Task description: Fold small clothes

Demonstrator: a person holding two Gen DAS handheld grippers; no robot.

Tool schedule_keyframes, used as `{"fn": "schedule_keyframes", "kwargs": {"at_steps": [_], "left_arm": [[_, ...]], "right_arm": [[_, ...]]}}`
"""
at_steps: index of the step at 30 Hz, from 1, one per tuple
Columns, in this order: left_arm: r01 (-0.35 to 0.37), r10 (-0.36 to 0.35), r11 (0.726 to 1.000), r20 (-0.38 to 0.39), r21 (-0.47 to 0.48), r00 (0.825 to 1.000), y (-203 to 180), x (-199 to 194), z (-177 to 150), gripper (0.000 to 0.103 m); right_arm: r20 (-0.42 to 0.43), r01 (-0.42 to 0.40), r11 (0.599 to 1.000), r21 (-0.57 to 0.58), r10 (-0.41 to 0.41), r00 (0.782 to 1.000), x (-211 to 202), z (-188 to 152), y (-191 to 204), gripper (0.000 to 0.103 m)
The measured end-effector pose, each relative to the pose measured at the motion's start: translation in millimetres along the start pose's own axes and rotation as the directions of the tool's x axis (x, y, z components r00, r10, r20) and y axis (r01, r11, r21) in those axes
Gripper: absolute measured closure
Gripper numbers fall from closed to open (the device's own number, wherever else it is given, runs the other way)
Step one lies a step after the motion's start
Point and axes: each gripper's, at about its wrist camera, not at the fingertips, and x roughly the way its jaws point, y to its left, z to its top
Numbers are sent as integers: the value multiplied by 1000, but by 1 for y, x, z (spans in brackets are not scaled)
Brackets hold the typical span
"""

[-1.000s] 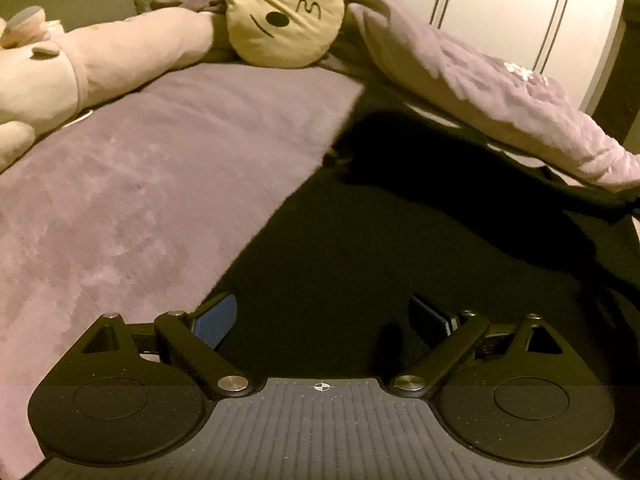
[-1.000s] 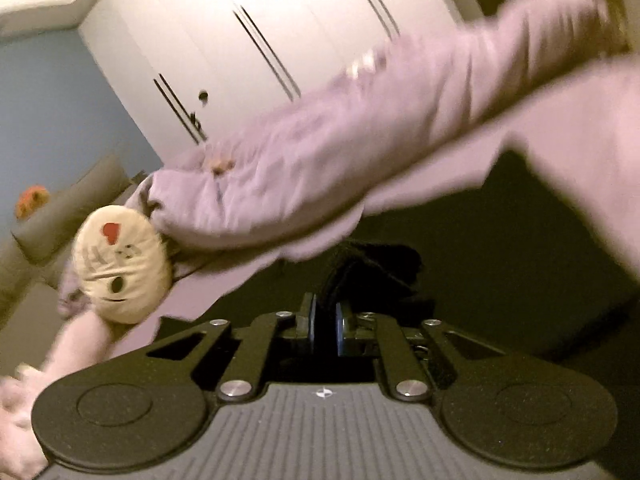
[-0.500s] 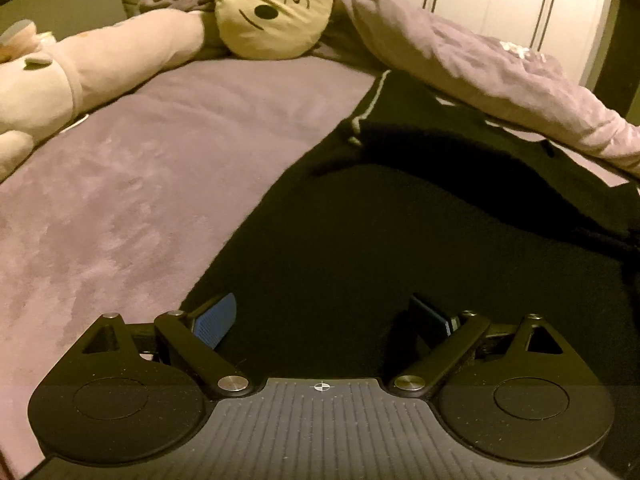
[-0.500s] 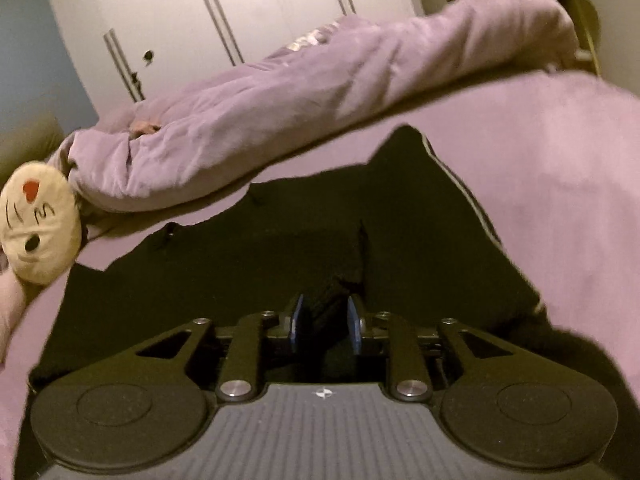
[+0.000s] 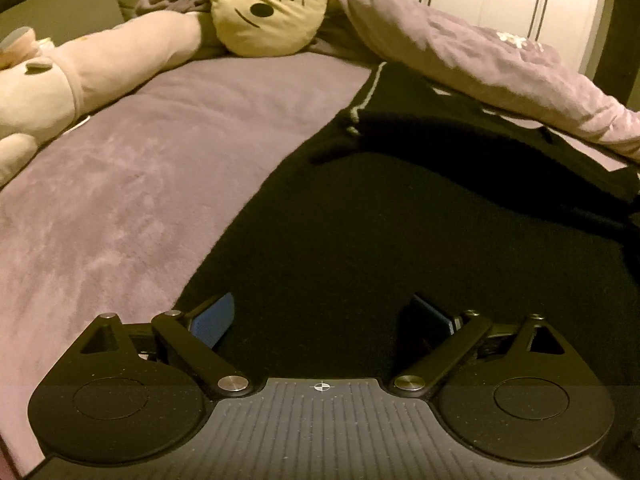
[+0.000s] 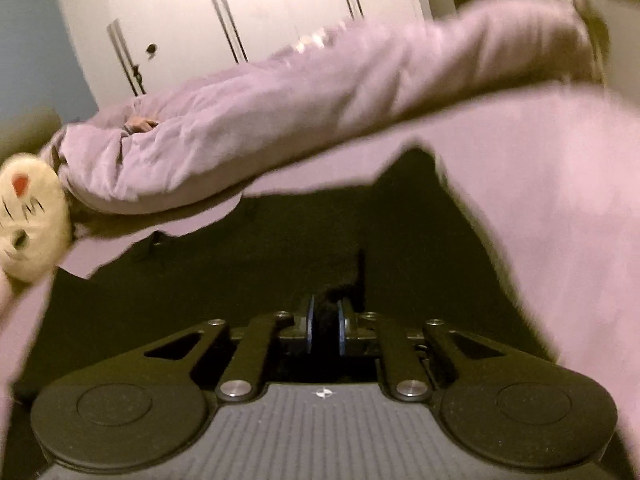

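A black garment (image 5: 400,220) with a thin white stripe lies spread on the purple bed; it also shows in the right wrist view (image 6: 280,248). My left gripper (image 5: 322,316) is open and empty, low over the garment's near left edge. My right gripper (image 6: 325,322) is shut on a pinch of the black fabric, which bunches up between the blue pads. The right wrist view is blurred.
A purple bedspread (image 5: 120,200) covers the bed. A rolled purple duvet (image 5: 480,60) lies along the far side. A round yellow face cushion (image 5: 268,4) and a pink plush toy (image 5: 80,68) sit at the back left. White wardrobe doors (image 6: 260,20) stand behind.
My right gripper has closed tighter on the black fabric and moved with it. The left gripper has stayed open and shifted slightly over the garment.
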Motion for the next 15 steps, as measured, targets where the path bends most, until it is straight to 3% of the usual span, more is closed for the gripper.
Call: {"fn": "schedule_keyframes", "kwargs": {"at_steps": [4, 6, 7, 15], "left_arm": [[-23, 23, 1000, 5, 9, 1000, -4, 2, -1, 4], [-28, 28, 1000, 11, 10, 1000, -5, 1, -3, 4], [-25, 25, 1000, 11, 6, 1000, -5, 1, -3, 4], [0, 0, 1000, 9, 6, 1000, 5, -6, -9, 3]], "right_arm": [[70, 125, 972, -199, -113, 991, 5, 0, 20, 92], [11, 170, 943, -287, -174, 985, 17, -8, 24, 92], [-17, 165, 942, -292, -177, 984, 20, -12, 22, 92], [2, 123, 976, -181, -124, 992, -41, -36, -8, 84]]}}
